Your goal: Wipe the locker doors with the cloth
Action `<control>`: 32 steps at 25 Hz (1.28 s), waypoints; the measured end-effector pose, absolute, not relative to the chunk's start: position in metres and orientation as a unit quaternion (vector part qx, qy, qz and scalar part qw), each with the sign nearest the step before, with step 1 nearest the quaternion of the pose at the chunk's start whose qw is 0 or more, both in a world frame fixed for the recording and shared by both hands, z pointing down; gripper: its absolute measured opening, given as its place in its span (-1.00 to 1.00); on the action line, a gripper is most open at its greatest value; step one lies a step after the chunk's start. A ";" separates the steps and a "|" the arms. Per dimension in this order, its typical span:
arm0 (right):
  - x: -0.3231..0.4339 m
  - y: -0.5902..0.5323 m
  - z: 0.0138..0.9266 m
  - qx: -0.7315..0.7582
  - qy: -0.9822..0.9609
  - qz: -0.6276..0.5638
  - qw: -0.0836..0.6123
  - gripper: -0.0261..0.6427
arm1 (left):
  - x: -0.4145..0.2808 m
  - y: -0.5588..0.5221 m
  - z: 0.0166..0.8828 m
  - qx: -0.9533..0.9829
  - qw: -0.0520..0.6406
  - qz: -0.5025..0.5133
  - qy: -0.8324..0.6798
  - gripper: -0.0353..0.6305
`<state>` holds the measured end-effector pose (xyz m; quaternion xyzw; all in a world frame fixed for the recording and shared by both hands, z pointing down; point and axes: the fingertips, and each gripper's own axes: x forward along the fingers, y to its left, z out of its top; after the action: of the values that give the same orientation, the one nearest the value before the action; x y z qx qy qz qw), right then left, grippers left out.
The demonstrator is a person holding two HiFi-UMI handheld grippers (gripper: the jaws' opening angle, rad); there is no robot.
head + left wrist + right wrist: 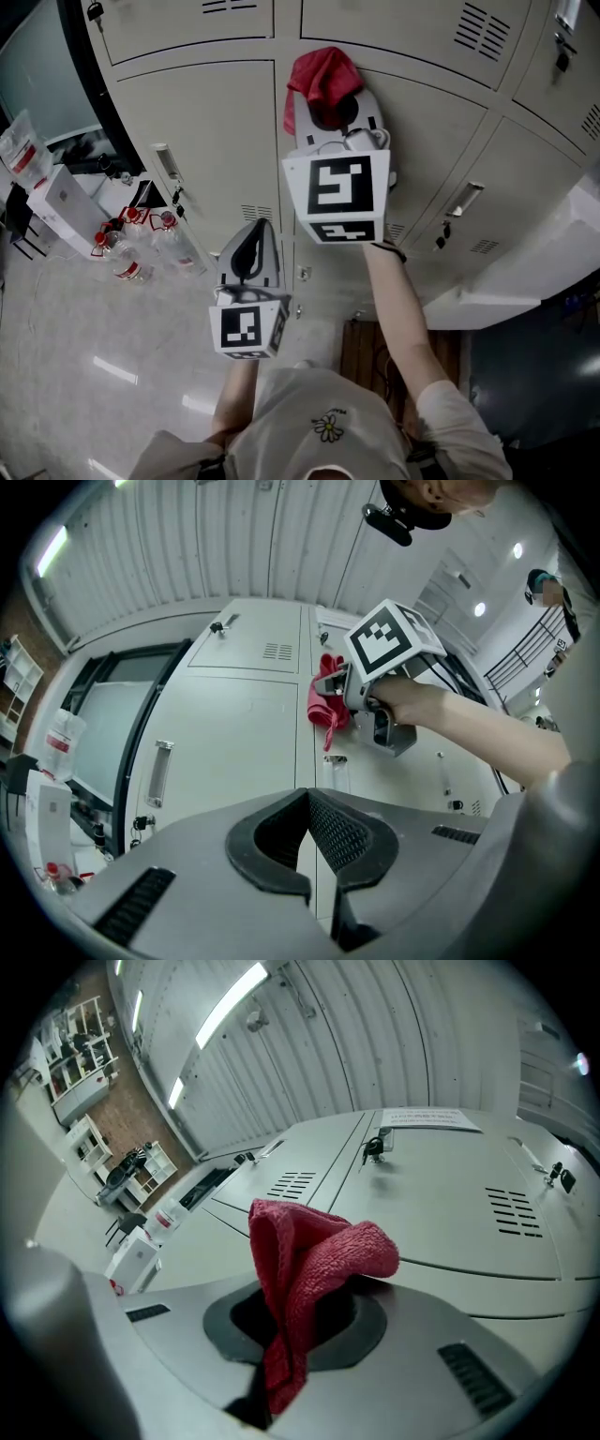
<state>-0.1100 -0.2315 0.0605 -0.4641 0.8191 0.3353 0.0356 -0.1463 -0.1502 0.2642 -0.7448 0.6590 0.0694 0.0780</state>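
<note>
- Two risks from here, my read: the cloth [322, 77] could pull out of the grip, or hard plastic could scrape a locker door [208, 141].
- Slip cause: the cloth was bunched, with only a fold pinched and most of it standing loose above the tips. Friction on a wipe stroke could drag it free.
- Scrape cause: the wad covered little of the nose, so pressing harder might put bare plastic on the paint.
- Snag cause: a door handle [466, 199] and a hanging key [442, 234] sat near the wipe zone, and loose cloth could catch on them.
- Right gripper [330, 111]: fingers closed on the red cloth, which ran down between them, and held up at the vertical seam between two doors. Cloth looked at the surface, but I couldn't confirm contact.
- Left gripper [249, 246]: fingers pressed together at the tips with nothing between, held lower and off the doors.
</note>
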 end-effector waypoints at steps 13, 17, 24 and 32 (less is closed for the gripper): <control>-0.082 -0.234 0.058 -0.477 0.810 0.338 0.041 -0.83 | -0.139 -0.154 0.256 -0.745 0.099 0.071 0.656 -0.85; -0.061 -0.235 0.059 -0.491 0.800 0.342 0.037 -0.83 | -0.130 -0.157 0.254 -0.752 0.107 0.074 0.646 -0.85; -0.002 -0.238 0.060 -0.528 0.777 0.341 0.031 -0.83 | -0.108 -0.165 0.252 -0.766 0.096 0.084 0.630 -0.85; 0.071 -0.241 0.060 -0.587 0.735 0.338 0.029 -0.83 | -0.100 -0.168 0.250 -0.772 0.103 0.085 0.622 -0.85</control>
<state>0.0710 -0.2414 0.0605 -0.5873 0.7349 0.3379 0.0286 -0.1004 -0.1685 0.2499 -0.7718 0.6216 0.0852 0.1035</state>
